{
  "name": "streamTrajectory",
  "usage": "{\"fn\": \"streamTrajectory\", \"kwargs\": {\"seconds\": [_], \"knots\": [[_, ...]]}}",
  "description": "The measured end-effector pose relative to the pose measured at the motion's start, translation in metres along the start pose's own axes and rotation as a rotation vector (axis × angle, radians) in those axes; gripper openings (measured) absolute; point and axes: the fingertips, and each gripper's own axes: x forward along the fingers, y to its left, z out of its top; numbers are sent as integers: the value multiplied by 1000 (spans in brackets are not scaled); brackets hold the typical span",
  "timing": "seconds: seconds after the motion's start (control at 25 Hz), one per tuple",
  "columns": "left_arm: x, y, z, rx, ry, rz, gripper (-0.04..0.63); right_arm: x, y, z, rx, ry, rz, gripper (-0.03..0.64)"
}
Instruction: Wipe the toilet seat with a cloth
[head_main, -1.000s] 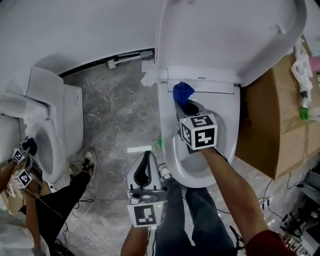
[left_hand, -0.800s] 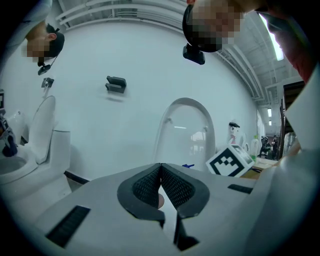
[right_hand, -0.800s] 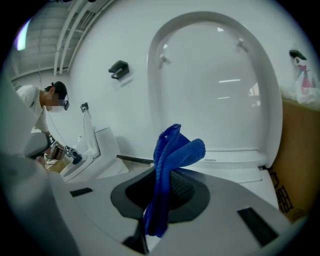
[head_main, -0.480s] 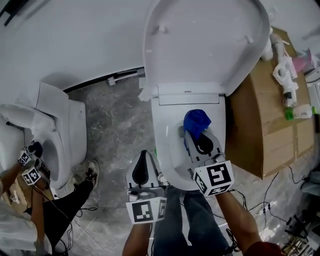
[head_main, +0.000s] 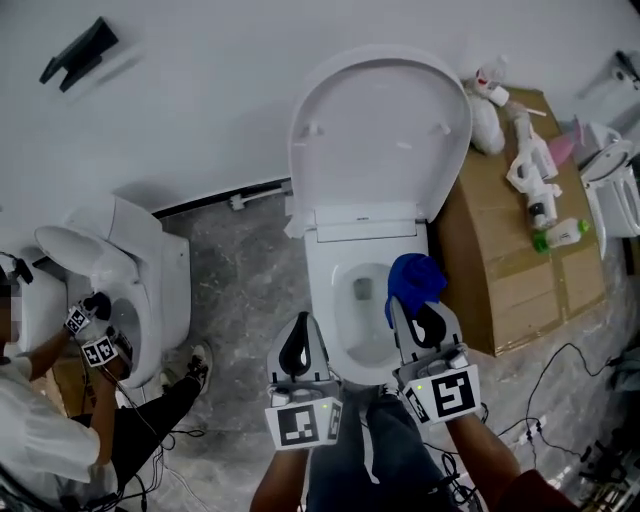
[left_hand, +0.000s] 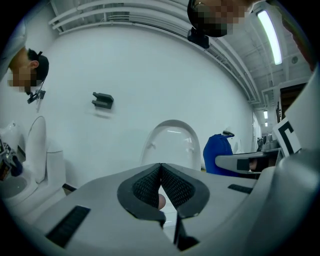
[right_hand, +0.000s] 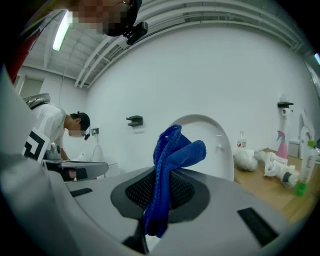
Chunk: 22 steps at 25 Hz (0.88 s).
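Open toilet bowl (head_main: 324, 285) at centre; raised lid (head_main: 380, 130) blocks above, cardboard box (head_main: 500, 262) crowds right, bare floor (head_main: 240, 270) left.

Crumpled blue cloth (head_main: 415, 280) in the right claw (head_main: 412, 304), over the right edge of the lowered white toilet seat (head_main: 323, 300).

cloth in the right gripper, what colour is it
The cloth is bright blue, clamped in the right gripper; the right gripper view shows it best.
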Motion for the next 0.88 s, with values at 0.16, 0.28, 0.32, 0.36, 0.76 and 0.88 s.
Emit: {"fn": "streamTrajectory", "kwargs": {"seconds": [0.16,0.28,0.32,0.36,0.76,0.88], "knots": [[-16,-33,48,31,-12,-43,17,-40,-1,57,-5,-46,-4,61],[-32,-59,77,49,-24,-67,17,-73,-3,90,-23,-69,-12,61],[-38,-67,84,54,-24,-75,17,-84,-4,99,-28,-75,-16,61],[-44,-74,93,53,-26,-82,17,-94,-5,108,-30,-84,-21,61],[-83,-121,153,138,-99,-117,17,-159,-14,173,-47,-163,-65,60],[-90,-128,165,125,-131,-125,17,-167,-15,181,-55,-176,-80,60]]}}
